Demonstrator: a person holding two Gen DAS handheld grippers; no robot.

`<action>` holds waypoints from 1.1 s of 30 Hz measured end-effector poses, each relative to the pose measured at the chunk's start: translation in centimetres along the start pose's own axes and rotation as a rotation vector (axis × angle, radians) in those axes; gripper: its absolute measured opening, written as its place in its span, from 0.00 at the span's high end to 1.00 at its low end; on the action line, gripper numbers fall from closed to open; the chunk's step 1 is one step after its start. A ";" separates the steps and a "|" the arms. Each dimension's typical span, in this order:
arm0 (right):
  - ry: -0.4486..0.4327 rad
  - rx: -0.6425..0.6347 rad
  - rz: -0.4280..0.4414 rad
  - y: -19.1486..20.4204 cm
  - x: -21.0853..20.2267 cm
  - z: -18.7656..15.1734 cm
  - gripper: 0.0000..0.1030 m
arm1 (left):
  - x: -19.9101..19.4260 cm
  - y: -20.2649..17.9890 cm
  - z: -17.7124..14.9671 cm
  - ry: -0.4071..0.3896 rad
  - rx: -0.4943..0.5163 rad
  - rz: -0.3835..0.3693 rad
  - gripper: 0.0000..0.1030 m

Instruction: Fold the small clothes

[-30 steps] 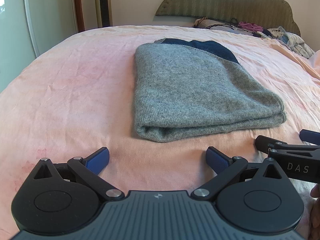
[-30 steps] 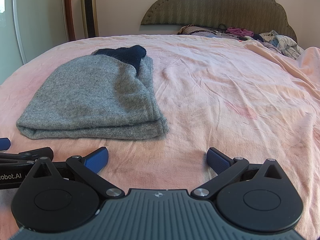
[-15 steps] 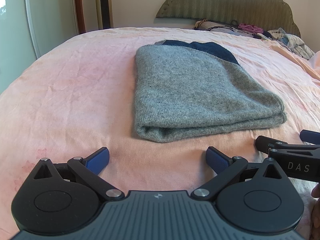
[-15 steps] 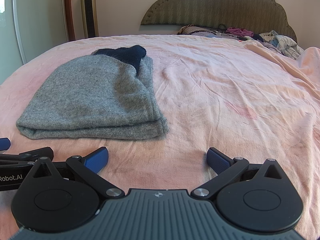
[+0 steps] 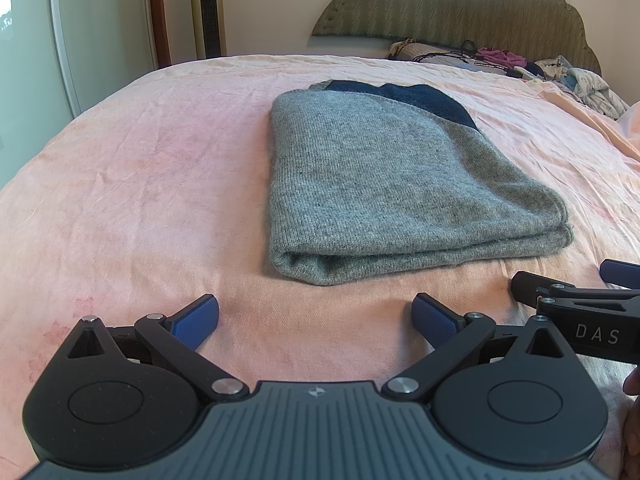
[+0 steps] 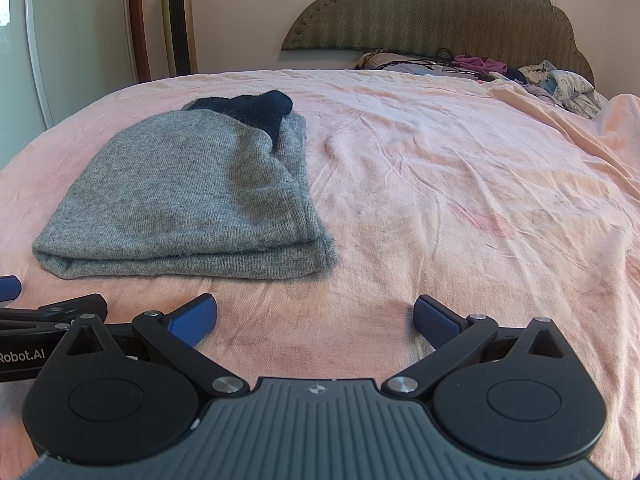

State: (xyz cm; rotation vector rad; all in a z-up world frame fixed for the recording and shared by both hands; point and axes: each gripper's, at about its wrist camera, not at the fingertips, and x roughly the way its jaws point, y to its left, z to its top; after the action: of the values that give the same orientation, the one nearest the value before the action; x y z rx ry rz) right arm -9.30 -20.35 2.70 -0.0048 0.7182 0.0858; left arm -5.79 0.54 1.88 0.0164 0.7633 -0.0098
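Observation:
A grey knit garment (image 5: 384, 184) with a dark navy part (image 5: 416, 98) at its far end lies folded on the pink bedsheet (image 5: 140, 184). It also shows in the right wrist view (image 6: 188, 200), left of centre. My left gripper (image 5: 315, 316) is open and empty, hovering just short of the garment's near folded edge. My right gripper (image 6: 316, 316) is open and empty, near the garment's near right corner. Each gripper shows at the edge of the other's view.
A pile of mixed clothes (image 6: 520, 72) lies at the head of the bed under a padded headboard (image 6: 440, 8). A tower fan (image 6: 178, 20) and a wardrobe stand at the far left. Bare pink sheet lies to the right of the garment (image 6: 480, 200).
Almost nothing has moved. The left wrist view has shifted very slightly, and both grippers stay open and in place.

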 end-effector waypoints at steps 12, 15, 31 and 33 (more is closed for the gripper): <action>0.000 0.000 0.000 0.0 0.0 0.0 0.00 | 0.0 0.0 0.0 0.000 0.000 0.000 0.00; 0.000 0.000 0.000 0.0 0.0 0.0 0.00 | 0.0 0.0 0.0 0.000 0.000 0.000 0.00; 0.000 0.000 0.000 0.0 0.0 0.0 0.00 | -0.2 0.1 -0.1 -0.006 0.006 -0.006 0.00; 0.000 0.000 0.000 0.0 0.0 0.0 0.00 | -0.2 0.0 -0.2 -0.006 0.013 -0.002 0.00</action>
State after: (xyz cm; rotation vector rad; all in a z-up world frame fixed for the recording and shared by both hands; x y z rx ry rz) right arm -9.30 -20.32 2.70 -0.0047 0.7181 0.0856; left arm -6.04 0.54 1.90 0.0279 0.7576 -0.0162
